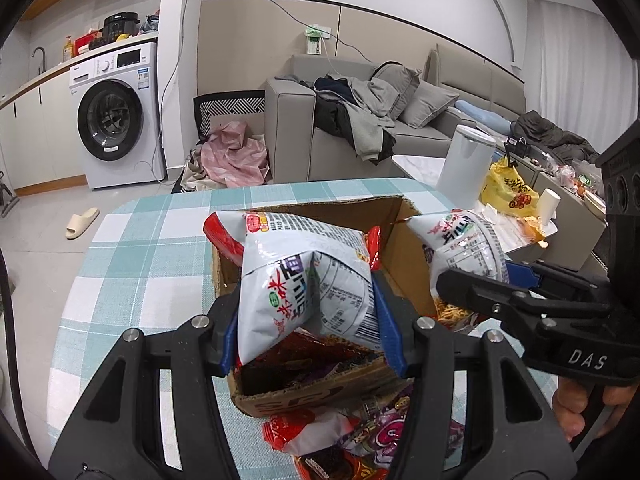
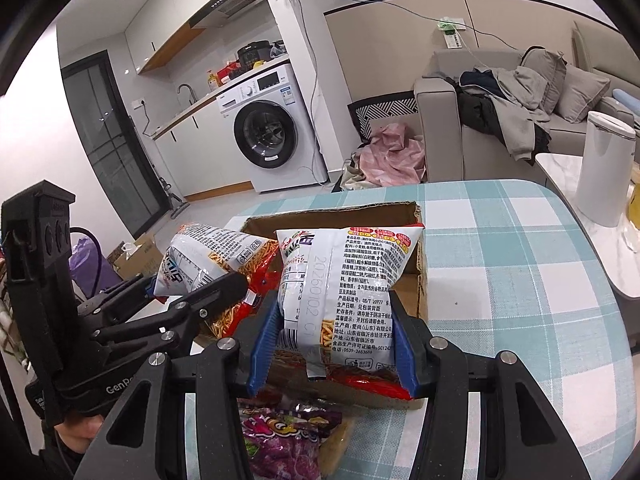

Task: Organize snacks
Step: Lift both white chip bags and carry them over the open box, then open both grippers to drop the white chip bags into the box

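Crowded air over the cardboard box [image 1: 394,240]

Two held noodle packets fill the space above the box's open top; loose snack bags [image 2: 292,436] block its near side, while the checked tablecloth [image 2: 520,280] beyond and right of the box lies bare.

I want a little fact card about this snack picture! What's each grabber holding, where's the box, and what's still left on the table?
left gripper: shut on a white-and-red noodle snack bag
right gripper: shut on a second white-and-red noodle snack bag
box: open brown cardboard box, under both bags
table: blue-and-white checked tablecloth
loose snacks: purple snack packet lying in front of the box
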Demonstrator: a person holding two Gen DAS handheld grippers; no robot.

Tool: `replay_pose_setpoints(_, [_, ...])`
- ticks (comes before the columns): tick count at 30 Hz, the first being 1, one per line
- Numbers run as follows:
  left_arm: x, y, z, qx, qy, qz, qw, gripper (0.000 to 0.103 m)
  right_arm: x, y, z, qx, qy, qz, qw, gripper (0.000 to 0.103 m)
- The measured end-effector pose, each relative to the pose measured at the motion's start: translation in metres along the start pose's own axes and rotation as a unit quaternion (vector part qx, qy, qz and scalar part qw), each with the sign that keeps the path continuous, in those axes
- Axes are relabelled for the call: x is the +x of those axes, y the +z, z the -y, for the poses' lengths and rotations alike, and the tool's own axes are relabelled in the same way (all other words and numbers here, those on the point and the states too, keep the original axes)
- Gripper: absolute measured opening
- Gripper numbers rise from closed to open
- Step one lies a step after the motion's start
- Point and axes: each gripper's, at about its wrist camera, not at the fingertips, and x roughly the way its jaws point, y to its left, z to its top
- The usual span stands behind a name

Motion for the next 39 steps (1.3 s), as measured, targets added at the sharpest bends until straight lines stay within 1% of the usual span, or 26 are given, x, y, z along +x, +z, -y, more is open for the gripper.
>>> replay_pose_setpoints(5, [0.011,-0.003,-0.003,-0.001,-0.007,0.000,1.0000,0.053,0.007,0.003,-0.001,-0.005,-0.001,-0.002,1.000,0.051])
replay_pose_setpoints(11, [0.019,-0.004,-0.004,0.002,-0.002,0.000,1.0000,0.053,0.014,0.005,-0.001,-0.006,0.002,-0.002,1.000,0.051])
replay_pose_setpoints(15, [0.024,-0.005,-0.005,0.002,0.000,-0.007,1.0000,0.053,0.019,0.008,0.006,0.006,0.006,-0.004,1.000,0.051])
replay_pose_setpoints(20, [0.036,-0.006,-0.004,0.004,0.004,-0.015,0.9999,0.053,0.029,0.007,0.015,0.022,0.012,-0.017,1.000,0.051])
replay_pose_setpoints(32, [0.049,-0.008,-0.004,0.015,0.007,-0.019,0.9997,0.053,0.032,0.003,0.011,0.004,0.007,-0.015,1.000,0.051])
replay_pose_setpoints(34, [0.051,-0.008,-0.002,0.022,0.006,-0.023,0.9995,0.053,0.030,0.003,0.008,-0.002,0.005,-0.011,1.000,0.054])
replay_pose_setpoints(35, [0.050,-0.007,-0.001,0.023,0.004,-0.024,0.9995,0.054,0.026,0.003,0.006,-0.010,-0.002,-0.002,1.000,0.058])
replay_pose_setpoints(36, [0.048,-0.007,-0.002,0.020,-0.002,-0.022,0.9996,0.059,0.023,0.003,0.004,-0.017,-0.009,0.007,1.000,0.062])
replay_pose_setpoints(37, [0.045,-0.006,-0.003,0.016,-0.009,-0.017,0.9997,0.063,0.017,0.004,0.003,-0.021,-0.011,0.018,1.000,0.069])
replay_pose_setpoints(38, [0.042,-0.005,-0.003,0.013,-0.012,-0.013,0.9998,0.072,0.013,0.004,0.003,-0.023,-0.011,0.025,0.999,0.074])
replay_pose_setpoints(39, [0.036,-0.004,-0.003,0.011,-0.010,-0.006,0.9999,0.080,0.005,0.004,0.003,-0.024,-0.010,0.035,0.999,0.076])
